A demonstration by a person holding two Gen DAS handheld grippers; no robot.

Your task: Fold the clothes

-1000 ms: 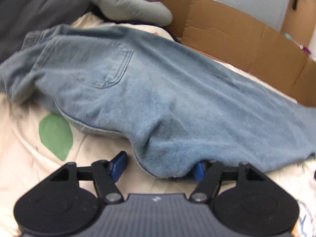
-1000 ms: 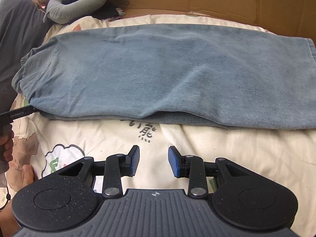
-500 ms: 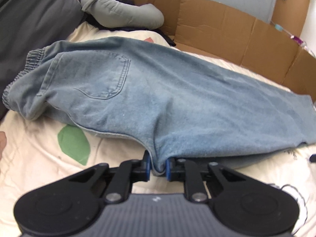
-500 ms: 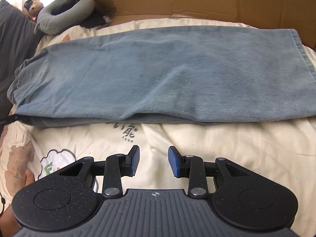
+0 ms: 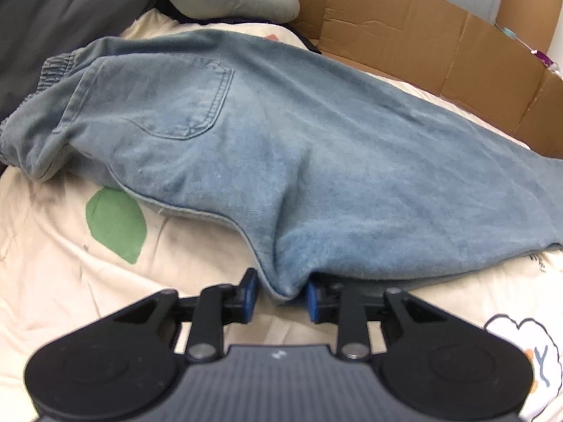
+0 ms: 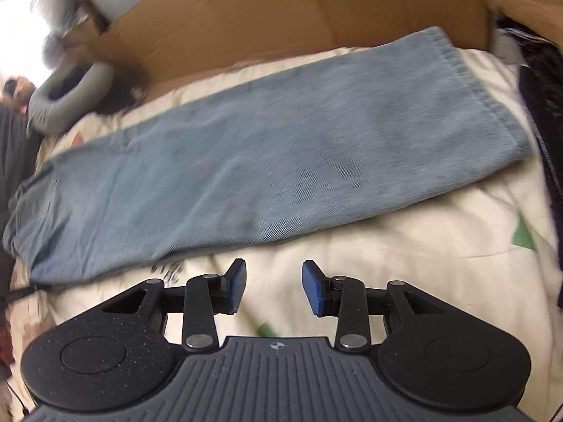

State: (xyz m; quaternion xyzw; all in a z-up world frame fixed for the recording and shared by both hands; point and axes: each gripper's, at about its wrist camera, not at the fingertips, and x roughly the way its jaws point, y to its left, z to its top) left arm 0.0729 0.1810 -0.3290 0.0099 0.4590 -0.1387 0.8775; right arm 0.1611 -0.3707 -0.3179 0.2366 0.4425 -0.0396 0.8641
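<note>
Left wrist view sits low at the bed's (image 5: 52,263) near edge, close against the jeans (image 5: 316,176); right wrist view, somewhat blurred, looks from farther back over the same jeans (image 6: 264,176).

I see a pair of faded light-blue denim jeans (image 5: 316,161) lying lengthwise, folded so one leg rests on the other. The elasticated waistband is bunched at the left end, with a stitched back pocket facing up just beside it. From my right wrist camera the jeans (image 6: 267,161) run flat and fairly smooth to a hemmed cuff at the far right. The near crotch edge puckers upward.
</note>
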